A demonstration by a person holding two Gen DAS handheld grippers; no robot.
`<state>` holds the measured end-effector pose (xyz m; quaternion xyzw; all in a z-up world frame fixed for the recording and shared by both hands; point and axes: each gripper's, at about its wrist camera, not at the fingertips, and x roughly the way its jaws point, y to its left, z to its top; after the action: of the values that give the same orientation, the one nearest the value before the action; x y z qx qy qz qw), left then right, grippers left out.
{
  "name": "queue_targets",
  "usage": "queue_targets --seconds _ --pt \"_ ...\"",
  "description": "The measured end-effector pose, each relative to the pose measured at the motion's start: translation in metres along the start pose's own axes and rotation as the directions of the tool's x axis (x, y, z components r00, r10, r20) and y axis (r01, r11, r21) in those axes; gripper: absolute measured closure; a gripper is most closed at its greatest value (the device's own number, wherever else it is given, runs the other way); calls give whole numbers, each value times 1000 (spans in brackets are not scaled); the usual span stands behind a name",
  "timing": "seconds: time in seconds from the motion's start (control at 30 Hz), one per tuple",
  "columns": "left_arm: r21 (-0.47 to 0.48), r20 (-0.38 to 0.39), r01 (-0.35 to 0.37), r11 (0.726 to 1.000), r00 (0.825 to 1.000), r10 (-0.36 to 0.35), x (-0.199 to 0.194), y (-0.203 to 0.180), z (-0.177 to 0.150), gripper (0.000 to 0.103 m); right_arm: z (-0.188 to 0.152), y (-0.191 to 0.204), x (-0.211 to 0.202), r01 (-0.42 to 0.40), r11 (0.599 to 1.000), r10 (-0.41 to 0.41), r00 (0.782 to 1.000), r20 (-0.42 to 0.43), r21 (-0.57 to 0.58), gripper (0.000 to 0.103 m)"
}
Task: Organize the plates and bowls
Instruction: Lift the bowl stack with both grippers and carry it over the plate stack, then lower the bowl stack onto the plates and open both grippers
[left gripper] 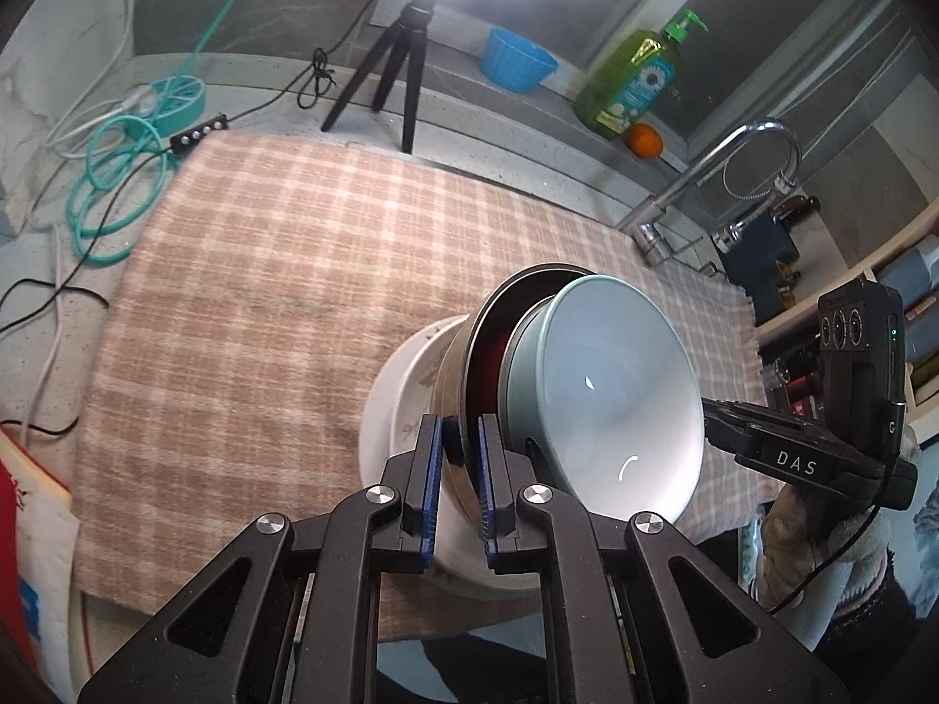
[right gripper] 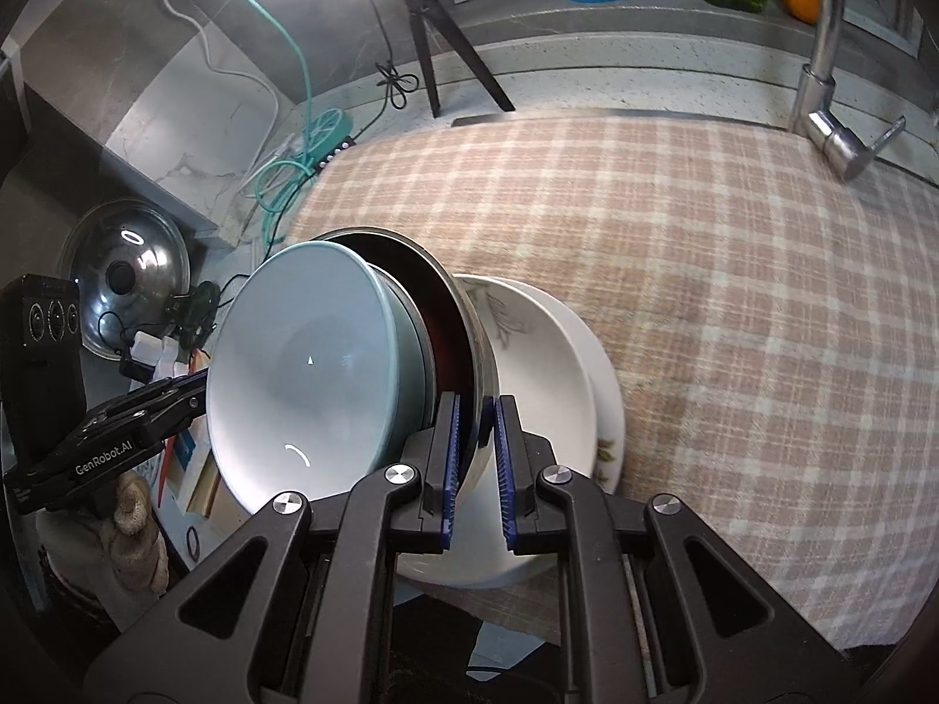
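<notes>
While the stack hangs over the near edge of the checked cloth (left gripper: pixel 281 270), you have a pale blue bowl (left gripper: pixel 622 387) nested in a steel bowl (left gripper: pixel 469 352) whose inside looks dark red, and a white plate (left gripper: pixel 393 405) with a leaf pattern lies against the steel bowl's underside. The whole stack is tipped so that the blue bowl's mouth faces each camera. Your left gripper (left gripper: pixel 462 440) is closed down on the steel bowl's rim, one blue pad inside and one outside. Your right gripper (right gripper: pixel 476 422) is pinched on the same rim from the opposite side, its pads likewise on either face of the metal. Whether the white plate touches the cloth or rides with the stack, I cannot tell.

At the far edge of the cloth stands a small black tripod (left gripper: pixel 393 76), with a coil of teal cable (left gripper: pixel 111 188) at the far left. On the ledge behind sit a blue tub (left gripper: pixel 516 61), a green soap bottle (left gripper: pixel 634 82) and an orange (left gripper: pixel 644 139); a chrome tap (left gripper: pixel 728 176) rises at the far right. A steel pan lid (right gripper: pixel 126 276) lies off the cloth's left end.
</notes>
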<state>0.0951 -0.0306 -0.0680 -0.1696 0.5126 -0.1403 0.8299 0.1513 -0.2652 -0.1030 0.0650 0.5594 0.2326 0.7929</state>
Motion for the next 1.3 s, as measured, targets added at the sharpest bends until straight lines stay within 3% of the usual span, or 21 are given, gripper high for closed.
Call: queue_targets --seconds 0.83,1.3 --pt "-6 -39 -36 999 999 35 22 -9 -15 95 -21 -23 7 -5 999 6 1000 -25 33 91" --pt "-19 0 -51 999 999 51 9 -8 -20 91 -24 -24 1 -3 1000 3 1000 -3 22 90"
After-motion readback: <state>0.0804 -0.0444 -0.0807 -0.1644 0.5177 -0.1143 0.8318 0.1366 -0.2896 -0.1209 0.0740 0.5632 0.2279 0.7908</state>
